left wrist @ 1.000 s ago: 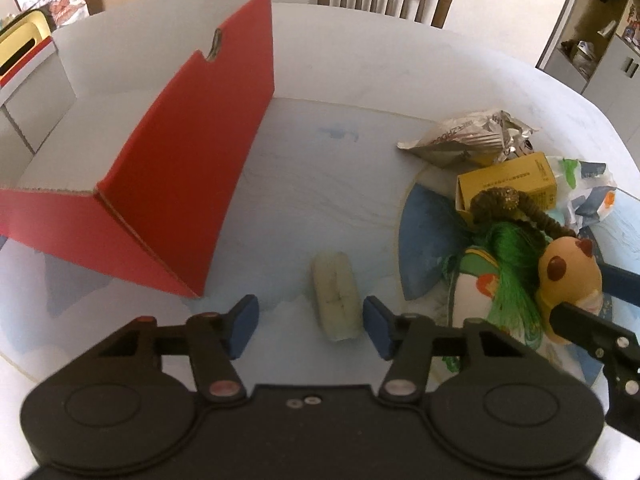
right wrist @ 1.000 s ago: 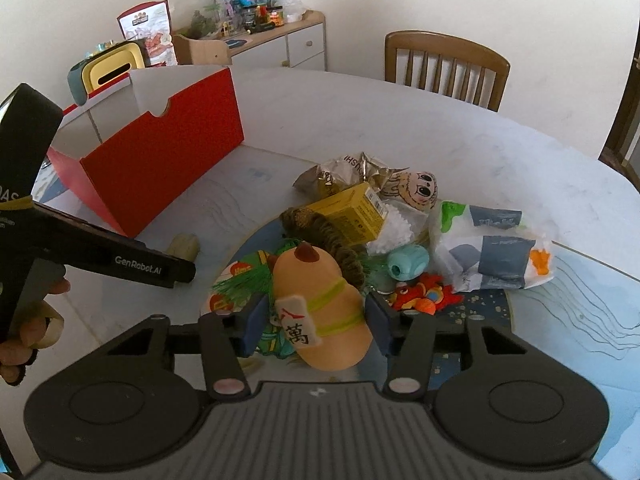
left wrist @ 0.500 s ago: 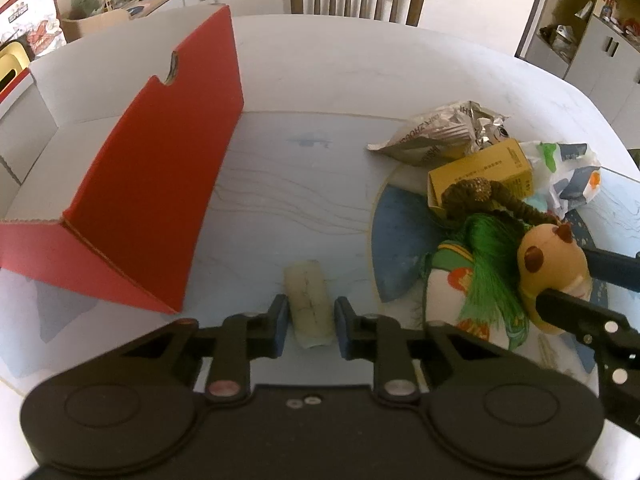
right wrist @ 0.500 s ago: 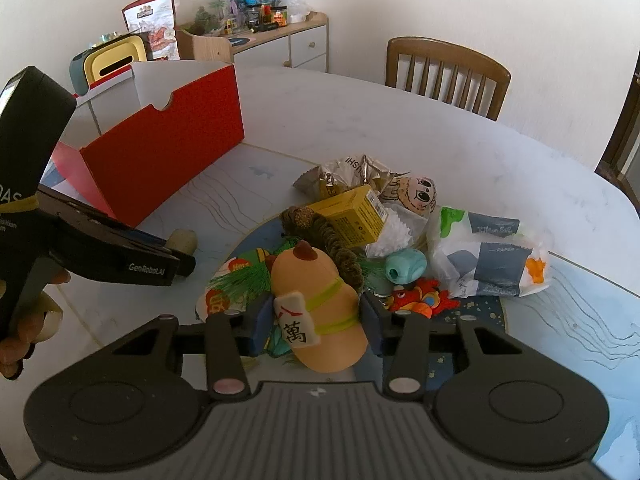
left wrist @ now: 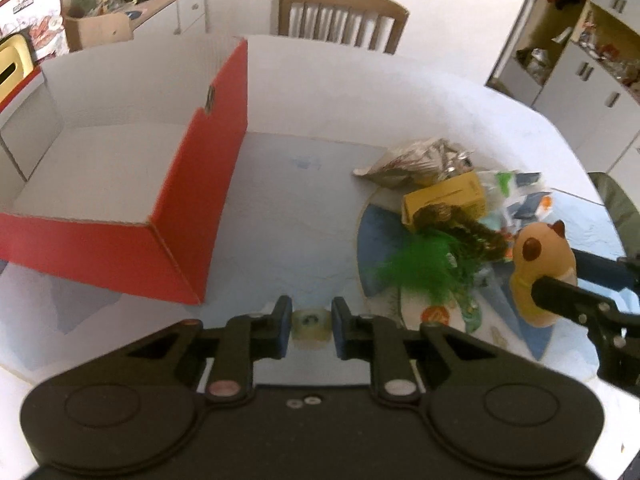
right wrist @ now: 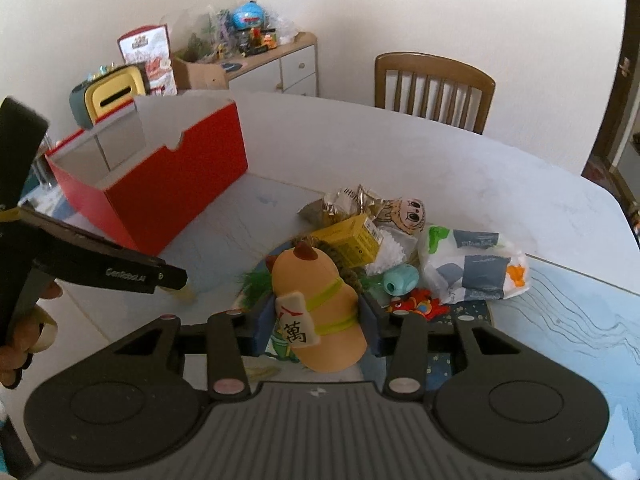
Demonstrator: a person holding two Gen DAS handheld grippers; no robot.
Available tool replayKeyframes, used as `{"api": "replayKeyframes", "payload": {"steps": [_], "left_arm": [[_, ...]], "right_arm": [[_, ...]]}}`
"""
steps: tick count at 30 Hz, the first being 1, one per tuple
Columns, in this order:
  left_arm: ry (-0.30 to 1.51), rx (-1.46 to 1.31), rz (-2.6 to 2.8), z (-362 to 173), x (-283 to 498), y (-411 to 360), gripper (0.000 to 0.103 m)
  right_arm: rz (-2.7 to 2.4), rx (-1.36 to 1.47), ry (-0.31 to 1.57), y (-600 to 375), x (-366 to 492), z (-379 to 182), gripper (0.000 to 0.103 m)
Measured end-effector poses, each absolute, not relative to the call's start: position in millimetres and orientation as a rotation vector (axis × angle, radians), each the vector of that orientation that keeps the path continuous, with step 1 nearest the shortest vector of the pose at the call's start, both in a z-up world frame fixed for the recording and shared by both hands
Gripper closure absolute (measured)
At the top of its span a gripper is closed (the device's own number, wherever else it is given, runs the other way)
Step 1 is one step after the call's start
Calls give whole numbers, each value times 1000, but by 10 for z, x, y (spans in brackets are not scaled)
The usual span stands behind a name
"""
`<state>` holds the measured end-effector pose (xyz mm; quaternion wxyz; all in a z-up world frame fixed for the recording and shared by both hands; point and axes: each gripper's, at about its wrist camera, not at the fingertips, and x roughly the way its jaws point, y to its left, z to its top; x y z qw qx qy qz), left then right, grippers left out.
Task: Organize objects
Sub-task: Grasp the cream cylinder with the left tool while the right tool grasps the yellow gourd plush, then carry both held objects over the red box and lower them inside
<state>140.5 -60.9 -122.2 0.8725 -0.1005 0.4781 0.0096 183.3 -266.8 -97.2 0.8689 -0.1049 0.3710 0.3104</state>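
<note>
Red box (left wrist: 120, 184): it is seen at the far left, open at the top, its white inside bare; it is judged to be where the things are meant to go.

Box wall: the near red wall (left wrist: 208, 184) is stood between the left gripper and the opening; a low carry is judged likely to clip that edge and shove the box.

Left gripper (left wrist: 307, 326): its fingers are clenched on a pale roll (left wrist: 310, 322), held just off the white table (left wrist: 304, 240).

Roll risk: only the roll's end is shown, gripped near the fingertips; a slip or twist is judged possible if the gripper is swung fast.

Pile (right wrist: 384, 248): a foil bag, a yellow carton, a green tuft and small toys are heaped touching one another on the blue mat (left wrist: 376, 236).

Right gripper (right wrist: 316, 332): it is closed on a tan gourd toy (right wrist: 316, 308), gripped across its fat lower half.

Gourd risk: the rounded sides are judged apt to squirt out from flat pads, and the green tuft (left wrist: 420, 268) just beside it could be dragged along.

Crossing risk: both grippers are loaded and near each other; a collision is judged likely if both are sent to the box together.
</note>
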Motion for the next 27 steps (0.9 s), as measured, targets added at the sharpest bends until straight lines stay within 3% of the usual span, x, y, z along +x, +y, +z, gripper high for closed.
{"api": "replayKeyframes", "payload": {"steps": [14,27], "left_arm": [[934,-254,-154,-633,1214,-99,84],[877,-263,-202,-274,1472,502,84]], "right_arm": [[599,-92,798,-2485,1610,-527,59],[600,-54,816,-1716,1640,-188,59]]}}
